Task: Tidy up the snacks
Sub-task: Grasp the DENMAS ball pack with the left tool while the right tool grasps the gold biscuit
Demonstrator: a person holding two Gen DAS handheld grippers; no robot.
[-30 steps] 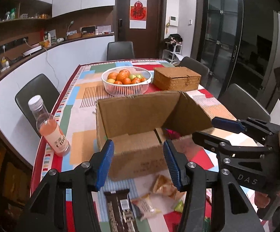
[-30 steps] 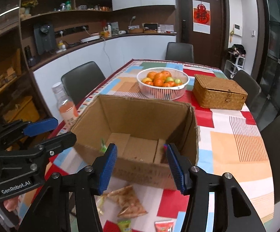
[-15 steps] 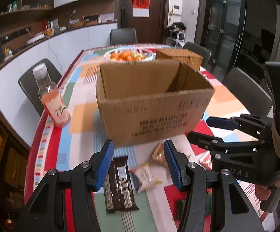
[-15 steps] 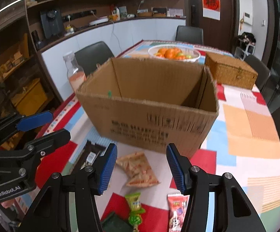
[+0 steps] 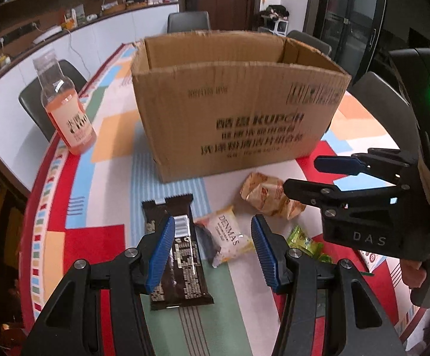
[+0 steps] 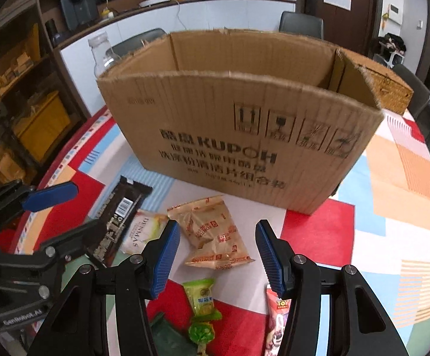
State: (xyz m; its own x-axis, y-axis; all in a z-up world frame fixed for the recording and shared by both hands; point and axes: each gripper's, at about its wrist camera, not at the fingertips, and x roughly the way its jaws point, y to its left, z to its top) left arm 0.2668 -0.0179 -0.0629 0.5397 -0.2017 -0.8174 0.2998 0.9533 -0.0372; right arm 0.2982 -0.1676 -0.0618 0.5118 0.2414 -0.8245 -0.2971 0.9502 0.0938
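Over the last second both tools have dropped from looking down into the cardboard box (image 5: 238,101) to hanging low over the loose snacks in front of it, so the work has turned from the box to the next pick-up. The left tool (image 5: 212,250) is spread wide and holds nothing; the right tool (image 6: 218,255) is likewise wide apart and empty.

On the table (image 5: 111,124), at 6 o'clock from the box, the snacks lie flat. The dark chocolate bar (image 5: 176,255) has its long axis running from 12 to 6 o'clock in the left view, its serrated end toward the box, and partly under the left finger. The white Denmas packet (image 5: 229,238) sits between the left tool's fingers, angled from 11 to 5. The tan packet (image 6: 215,233) lies between the right tool's fingers, its long axis from 11 to 5 in the right view. I judge these two the likely next targets.
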